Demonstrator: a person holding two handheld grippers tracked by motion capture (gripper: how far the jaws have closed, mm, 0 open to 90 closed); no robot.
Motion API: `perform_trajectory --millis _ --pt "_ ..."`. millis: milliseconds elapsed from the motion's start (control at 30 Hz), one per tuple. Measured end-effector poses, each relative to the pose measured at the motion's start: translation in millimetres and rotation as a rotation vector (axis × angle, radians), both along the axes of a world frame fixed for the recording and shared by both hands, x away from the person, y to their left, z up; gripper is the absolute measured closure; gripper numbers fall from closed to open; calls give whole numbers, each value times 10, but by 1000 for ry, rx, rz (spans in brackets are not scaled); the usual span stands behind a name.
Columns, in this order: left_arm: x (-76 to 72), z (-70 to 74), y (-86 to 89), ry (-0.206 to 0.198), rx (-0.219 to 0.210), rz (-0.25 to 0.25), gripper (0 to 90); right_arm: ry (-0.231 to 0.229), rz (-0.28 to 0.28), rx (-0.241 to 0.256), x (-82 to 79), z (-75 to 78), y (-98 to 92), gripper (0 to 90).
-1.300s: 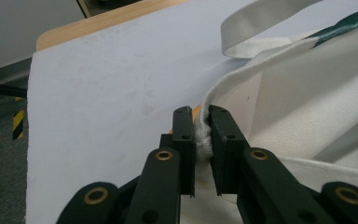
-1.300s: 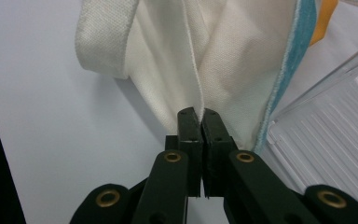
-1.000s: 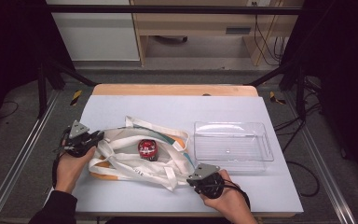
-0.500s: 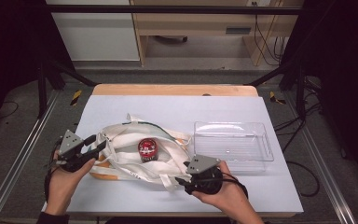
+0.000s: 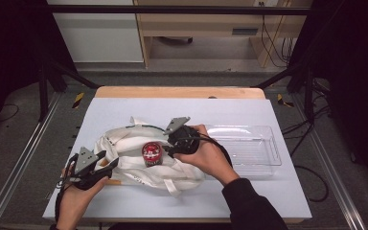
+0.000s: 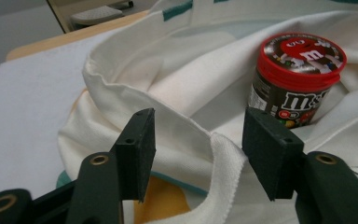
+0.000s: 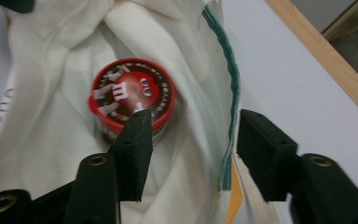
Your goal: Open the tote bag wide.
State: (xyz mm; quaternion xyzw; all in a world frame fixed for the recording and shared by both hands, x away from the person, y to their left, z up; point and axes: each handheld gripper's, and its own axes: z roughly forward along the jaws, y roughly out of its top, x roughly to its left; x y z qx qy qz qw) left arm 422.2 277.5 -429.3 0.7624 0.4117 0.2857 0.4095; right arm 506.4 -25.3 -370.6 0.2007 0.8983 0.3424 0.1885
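Lower left of the high view: left gripper [image 5: 106, 165] sits at the near-left edge of the rumpled cream cloth tote bag [image 5: 124, 143], jaws spread. In the left gripper view its jaws [image 6: 198, 149] straddle a folded hem of the bag, not pinching it; the cloth is thick and woven with a stitched rim, a teal trim and an orange patch underneath.

Centre of the frame: round brown candy tub with a red plastic lid [image 5: 151, 153] stands upright in the bag's hollow, cloth bunched up all around it. Glossy printed label, flat lid.

Just right of the tub: right gripper [image 5: 168, 146], hand wrapped round it, dark sleeve coming in from the bottom right. In the right gripper view its jaws [image 7: 191, 149] are spread; one jaw overlaps the tub's lid rim, the other lies over the bag's teal-edged seam. Touching or not, cannot tell; slight blur on the tub.

Right of centre: clear rectangular plastic tray [image 5: 263, 158], rounded corners, just beside the right hand and the bag.

All on a pale matte sheet over the table [image 5: 287, 196]. Open room along the far strip and near right corner. A wooden table edge [image 5: 179, 92] runs across the back; metal rails flank both sides.
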Motion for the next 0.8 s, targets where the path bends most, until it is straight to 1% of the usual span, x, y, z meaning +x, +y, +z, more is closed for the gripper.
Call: perform_trajectory --millis 67,100,133,167,200,233,267,300,333,367,400,433,467,500,567,633,700,800 --pt "-3 -26 -5 10 5 -5 460 18 -9 -22 118 -62 43 477" --pt "-3 -30 -7 14 6 -12 479 27 -16 -40 181 -100 61 475" --pt "-4 -34 -8 20 10 -19 503 33 -21 -47 214 -116 68 473" --pt "-6 -37 -5 29 18 -24 515 42 -26 -41 250 -142 82 468" --pt "-9 -46 -5 40 17 -33 541 47 -23 -54 283 -162 95 455" --pt "-9 -55 -6 49 25 -38 573 52 -24 -73 306 -173 108 447" --pt "-6 -66 -4 56 31 -38 576 52 -26 -81 327 -183 120 447" --pt "-4 -72 2 69 26 -43 589 59 -27 -78 345 -196 135 453" --pt "-3 -77 3 78 17 -49 622 68 -26 -81 361 -209 146 458" --pt "-3 -83 -2 83 16 -51 649 76 -24 -96 378 -224 158 466" --pt "-5 -87 -9 85 23 -53 649 79 -21 -117 384 -237 171 495" --pt "-7 -93 -17 88 24 -54 666 83 -8 -127 394 -252 182 501" --pt "-6 -98 -22 92 24 -55 681 88 -7 -133 401 -263 195 512" --pt "-5 -101 -27 95 28 -56 696 83 -4 -138 409 -270 207 553" --pt "-2 -114 -34 105 37 -59 721 88 -9 -149 418 -281 226 573" --pt "4 -131 -40 113 37 -63 755 92 -11 -163 432 -294 246 613" --pt "6 -138 -40 115 37 -65 771 88 -6 -176 447 -298 259 689" --pt "10 -142 -33 119 33 -67 787 98 -6 -191 475 -297 269 807"
